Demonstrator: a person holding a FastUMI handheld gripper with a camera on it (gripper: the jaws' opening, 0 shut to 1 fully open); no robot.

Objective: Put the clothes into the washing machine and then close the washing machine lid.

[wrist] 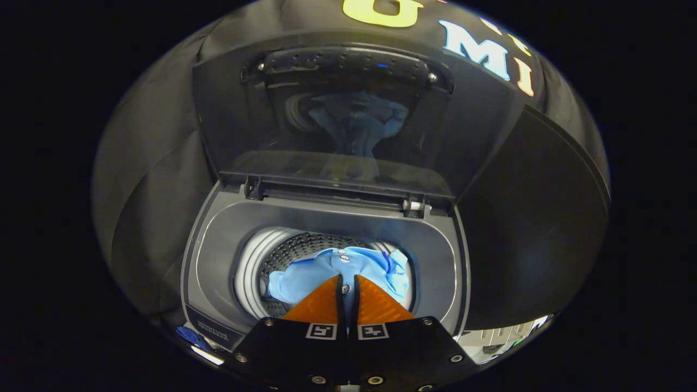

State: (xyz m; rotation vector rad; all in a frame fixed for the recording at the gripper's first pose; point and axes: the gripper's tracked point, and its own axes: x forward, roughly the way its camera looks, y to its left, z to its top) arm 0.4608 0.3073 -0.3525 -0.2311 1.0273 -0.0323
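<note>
Over the open washing machine (218, 261), lid (348, 120) stands upright at the back, leaving the drum (256, 267) mouth free. Light blue shirt (348, 267) hangs over the drum, pinched at the placket by the gripper (347, 280), fingers nearly together on cloth. Room on both sides of the rim to lower it.

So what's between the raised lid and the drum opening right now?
In the gripper view, only the grey top deck and the lid's hinge strip lie between the raised lid and the drum opening. The hand-held gripper pinches the light blue shirt over the drum.
</note>
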